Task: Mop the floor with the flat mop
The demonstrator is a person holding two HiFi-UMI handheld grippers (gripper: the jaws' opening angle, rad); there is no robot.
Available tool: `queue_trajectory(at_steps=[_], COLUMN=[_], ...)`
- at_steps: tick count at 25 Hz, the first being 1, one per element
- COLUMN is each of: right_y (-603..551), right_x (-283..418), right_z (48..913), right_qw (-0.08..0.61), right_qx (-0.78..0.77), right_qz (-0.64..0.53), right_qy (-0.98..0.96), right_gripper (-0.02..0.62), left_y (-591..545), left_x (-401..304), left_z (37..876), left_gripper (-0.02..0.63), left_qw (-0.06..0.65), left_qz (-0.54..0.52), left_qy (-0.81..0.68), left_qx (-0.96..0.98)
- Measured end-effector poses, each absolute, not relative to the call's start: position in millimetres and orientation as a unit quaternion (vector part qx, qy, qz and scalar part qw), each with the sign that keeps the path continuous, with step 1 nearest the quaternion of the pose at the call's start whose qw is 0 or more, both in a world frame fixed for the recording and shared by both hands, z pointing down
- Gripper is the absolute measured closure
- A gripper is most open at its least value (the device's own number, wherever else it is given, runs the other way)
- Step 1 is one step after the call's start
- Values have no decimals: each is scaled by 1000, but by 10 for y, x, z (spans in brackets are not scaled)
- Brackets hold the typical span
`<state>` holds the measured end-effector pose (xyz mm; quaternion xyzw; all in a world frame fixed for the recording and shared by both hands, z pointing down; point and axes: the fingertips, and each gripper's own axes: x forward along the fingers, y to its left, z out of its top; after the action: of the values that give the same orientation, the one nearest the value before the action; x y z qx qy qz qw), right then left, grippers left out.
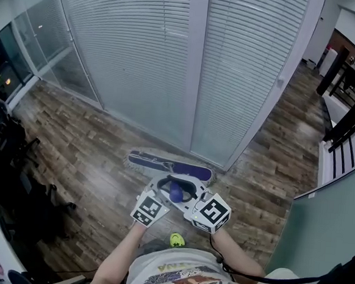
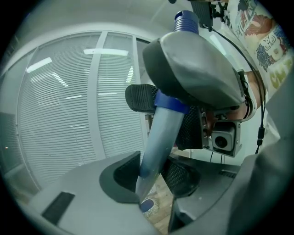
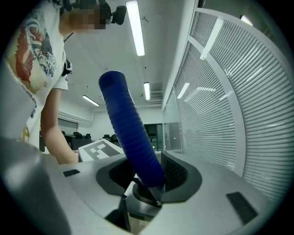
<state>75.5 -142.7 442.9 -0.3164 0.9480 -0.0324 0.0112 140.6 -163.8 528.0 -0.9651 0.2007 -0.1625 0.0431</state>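
Observation:
The flat mop's blue-purple head point(image 1: 169, 166) lies on the wood floor, close to the foot of the glass wall. Its handle rises steeply toward me and ends in a blue ribbed grip point(image 1: 176, 194). Both grippers hold that handle just in front of my chest. My left gripper point(image 1: 163, 189) is shut on the pale blue pole point(image 2: 158, 137), which runs between its jaws point(image 2: 154, 176). My right gripper point(image 1: 192, 194) sits higher and is shut on the blue ribbed grip point(image 3: 131, 133), which leans against its right pad point(image 3: 173, 172). In the left gripper view the right gripper point(image 2: 167, 108) sits just above.
A glass wall with closed white blinds point(image 1: 171, 64) stands right behind the mop head. Black chairs and gear point(image 1: 11, 156) crowd the left side. A partition point(image 1: 329, 236) and a white bench point(image 1: 348, 146) stand at the right. A small yellow-green thing point(image 1: 177, 239) shows by my shirt.

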Motion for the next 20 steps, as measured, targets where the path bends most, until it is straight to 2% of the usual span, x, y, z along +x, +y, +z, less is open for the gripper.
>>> queue_trajectory(at_steps=[9,20], right_y=[-653,901], right_x=[537,275], right_z=[4644,4834], right_qw=[15,-6], right_qx=[-317,-304], right_qz=[-59,-64], right_qy=[946,950], right_gripper=[430,422], left_y=[-914,608], left_x=[1203,970], left_z=[5474,5623], left_gripper=[489,482], left_qw=[19,9], left_qz=[-166,-170], left_qy=[221,228], left_qx=[-961,-959])
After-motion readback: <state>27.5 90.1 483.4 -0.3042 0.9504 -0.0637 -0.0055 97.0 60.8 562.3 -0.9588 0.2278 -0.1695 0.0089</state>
